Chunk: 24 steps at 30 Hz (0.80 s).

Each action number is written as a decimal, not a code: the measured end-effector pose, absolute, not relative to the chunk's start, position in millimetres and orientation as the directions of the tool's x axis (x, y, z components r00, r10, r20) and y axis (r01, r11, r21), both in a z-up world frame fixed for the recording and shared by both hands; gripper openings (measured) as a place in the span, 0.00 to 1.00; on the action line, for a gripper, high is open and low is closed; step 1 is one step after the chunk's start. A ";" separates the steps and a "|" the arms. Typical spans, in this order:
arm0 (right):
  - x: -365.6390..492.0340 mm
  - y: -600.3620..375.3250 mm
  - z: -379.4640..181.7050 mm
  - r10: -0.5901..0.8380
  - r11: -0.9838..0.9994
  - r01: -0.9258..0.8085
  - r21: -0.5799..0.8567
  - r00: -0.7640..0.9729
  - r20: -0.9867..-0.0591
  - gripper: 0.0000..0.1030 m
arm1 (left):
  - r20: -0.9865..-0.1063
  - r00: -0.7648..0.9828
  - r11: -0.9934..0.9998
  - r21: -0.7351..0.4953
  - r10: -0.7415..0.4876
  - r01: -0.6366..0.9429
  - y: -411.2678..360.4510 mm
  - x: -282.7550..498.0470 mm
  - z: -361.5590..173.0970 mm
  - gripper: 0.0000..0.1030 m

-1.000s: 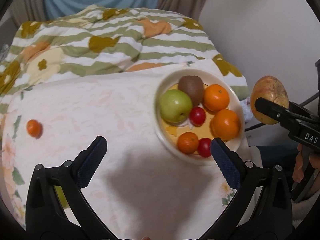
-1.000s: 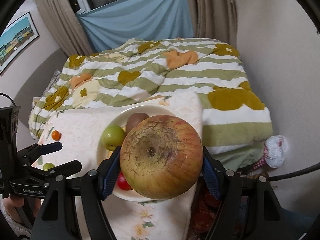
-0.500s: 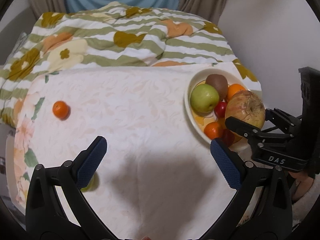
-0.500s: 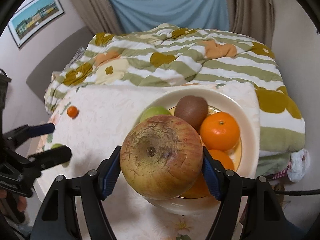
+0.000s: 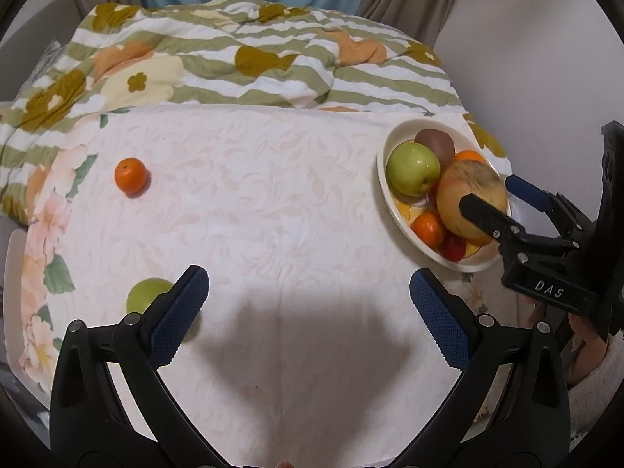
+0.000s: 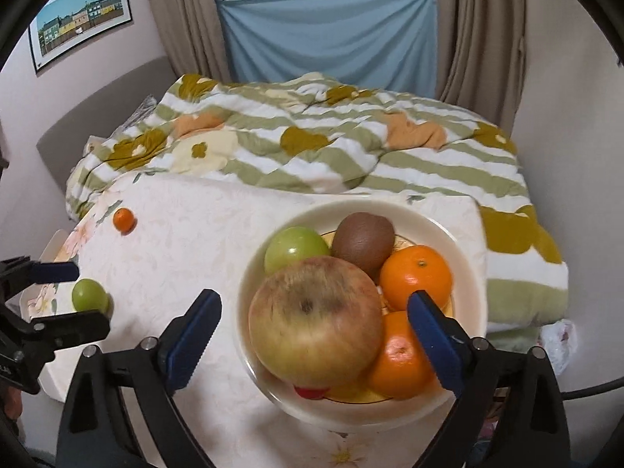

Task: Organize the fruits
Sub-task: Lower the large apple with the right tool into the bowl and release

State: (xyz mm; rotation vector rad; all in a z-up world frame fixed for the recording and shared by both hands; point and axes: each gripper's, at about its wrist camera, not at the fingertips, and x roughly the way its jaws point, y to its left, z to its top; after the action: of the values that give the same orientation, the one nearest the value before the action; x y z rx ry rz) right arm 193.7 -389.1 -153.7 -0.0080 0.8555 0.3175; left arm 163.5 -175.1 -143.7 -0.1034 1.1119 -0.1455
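Cream ceramic forms the bowl [image 6: 464,257] at the right end of the table, which is covered by a pale leaf-patterned tablecloth [image 5: 273,214]. A large russet-blotched apple [image 6: 316,319] is seen resting in the bowl on top of the other fruit, between the blue pads of the right gripper [image 6: 314,333]. Its jaws have just been opening and are spread wide, with a gap visible on either side of the apple, so the apple is released. Behind it in the bowl are a green apple [image 6: 294,251], a brown kiwi [image 6: 364,240] and a mandarin [image 6: 415,277]; a second mandarin [image 6: 401,355] lies at the apple's right, and something red [image 6: 310,392] shows beneath it.

The left gripper [image 5: 308,304] is held spread wide above the cloth, nothing between its pads. A small green fruit [image 5: 146,296] lies on the cloth just beside its left finger and is partly hidden by it. A loose mandarin [image 5: 130,175] sits farther off near the table's left edge, well apart from the bowl. A green-striped floral duvet [image 6: 331,148] is seen beyond the table.
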 end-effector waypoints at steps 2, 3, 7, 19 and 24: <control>190.6 -392.7 -152.2 0.276 0.954 -0.269 0.130 0.620 -0.735 0.92 | -0.884 0.437 0.986 -0.154 -0.167 0.066 -174.6 162.8 -143.6 1.00; 189.5 -392.9 -151.5 0.276 0.954 -0.269 0.131 0.621 -0.734 0.92 | -0.883 0.438 0.986 -0.155 -0.169 0.066 -173.4 161.3 -143.6 1.00; 184.7 -393.9 -147.8 0.265 0.956 -0.267 0.118 0.626 -0.734 0.93 | -0.885 0.436 0.986 -0.157 -0.165 0.056 -169.9 155.7 -140.8 1.00; 168.8 -397.5 -114.4 0.246 0.963 -0.246 0.108 0.645 -0.723 0.93 | -0.852 0.510 0.992 -0.116 -0.120 0.040 -140.6 135.9 -99.4 1.00; 155.3 -385.5 -90.7 0.224 0.971 -0.214 0.108 0.653 -0.723 0.93 | -0.820 0.557 0.991 -0.118 -0.132 0.061 -112.6 128.0 -81.1 1.00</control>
State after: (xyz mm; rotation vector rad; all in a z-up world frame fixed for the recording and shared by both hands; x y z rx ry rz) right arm 155.3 -385.5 -90.7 0.0135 0.8225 0.2482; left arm 128.0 -112.6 -81.1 -0.0791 0.9740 -0.1141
